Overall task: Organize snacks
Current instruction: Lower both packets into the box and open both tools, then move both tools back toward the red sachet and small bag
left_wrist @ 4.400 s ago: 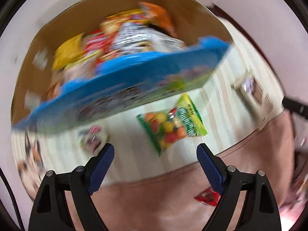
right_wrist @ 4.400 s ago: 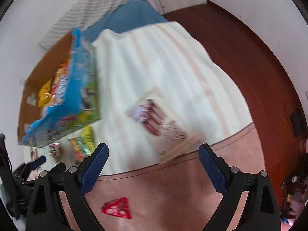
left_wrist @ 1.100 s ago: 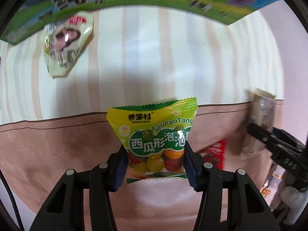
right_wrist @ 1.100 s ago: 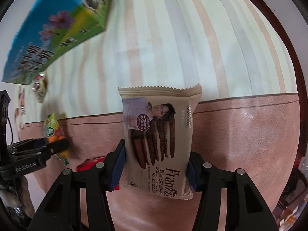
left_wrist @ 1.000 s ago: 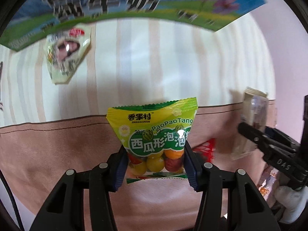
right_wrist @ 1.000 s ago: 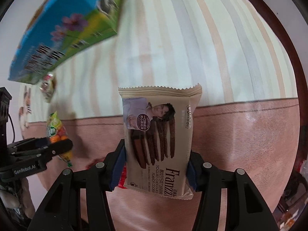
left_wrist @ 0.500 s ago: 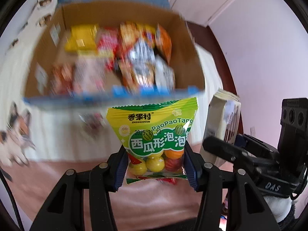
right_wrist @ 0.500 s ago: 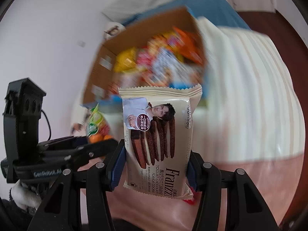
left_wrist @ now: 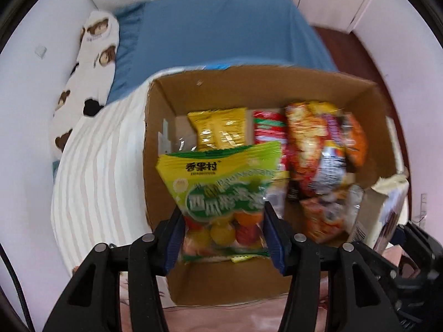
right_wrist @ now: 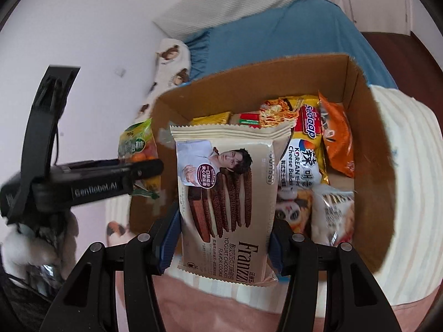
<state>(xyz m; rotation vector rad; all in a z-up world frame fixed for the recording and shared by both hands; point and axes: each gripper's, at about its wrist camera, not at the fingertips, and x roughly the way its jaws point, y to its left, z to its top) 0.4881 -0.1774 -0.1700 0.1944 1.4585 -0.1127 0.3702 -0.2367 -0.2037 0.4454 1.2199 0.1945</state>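
Note:
An open cardboard box point(left_wrist: 249, 80) of snacks lies below both grippers. My left gripper point(left_wrist: 223, 215) points straight down over the box's near left part. A green and yellow candy bag point(left_wrist: 218, 182) stands between its blue pads, blurred and slightly tilted, as the jaws are opening. In the right wrist view my right gripper point(right_wrist: 224, 215) holds a beige Franzzi cookie pack point(right_wrist: 227, 193) upright over the box point(right_wrist: 368, 149). Its jaws are opening too, though the pads still touch the pack. The left gripper's finger point(right_wrist: 146, 167) and candy bag point(right_wrist: 135, 141) show at the box's left wall.
The box holds several packs: yellow ones point(left_wrist: 218, 127), a noodle pack point(right_wrist: 301, 155) and an orange bag point(right_wrist: 335, 138). It sits on a striped blanket point(left_wrist: 94, 166), with a blue sheet point(left_wrist: 221, 27) and a bear-print pillow point(left_wrist: 91, 55) beyond.
Both grippers, open and empty at first, have closed on a pack each. Over the last second they rose from the blanket's edge and came over the open box.

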